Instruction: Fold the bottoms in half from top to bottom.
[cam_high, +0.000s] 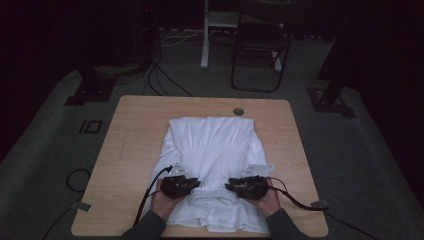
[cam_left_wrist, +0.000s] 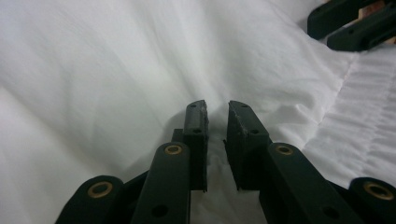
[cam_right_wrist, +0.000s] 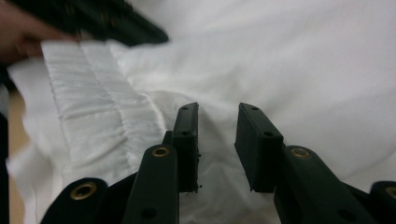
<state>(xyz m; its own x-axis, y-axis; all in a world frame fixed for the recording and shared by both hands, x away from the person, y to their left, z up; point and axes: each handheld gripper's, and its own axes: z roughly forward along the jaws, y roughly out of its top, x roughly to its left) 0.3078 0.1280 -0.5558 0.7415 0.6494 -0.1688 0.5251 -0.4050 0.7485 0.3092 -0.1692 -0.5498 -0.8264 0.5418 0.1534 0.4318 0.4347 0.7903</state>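
A white garment (cam_high: 212, 145) lies spread on the wooden table (cam_high: 140, 130), its gathered elastic waistband (cam_high: 212, 196) toward the person. My left gripper (cam_high: 192, 185) rests on the cloth at the waistband's left end. In the left gripper view its jaws (cam_left_wrist: 217, 109) stand a thin gap apart with a fold of cloth pinched between them. My right gripper (cam_high: 232, 186) sits at the waistband's right end. In its own view the jaws (cam_right_wrist: 218, 112) stand wider apart over the cloth, beside the ribbed waistband (cam_right_wrist: 93, 102).
A cable hole (cam_high: 238, 111) sits near the table's far edge. A folding chair (cam_high: 260, 50) and a white stand (cam_high: 205, 35) are on the floor beyond. Cables trail off the table's front corners. Bare wood flanks the garment on both sides.
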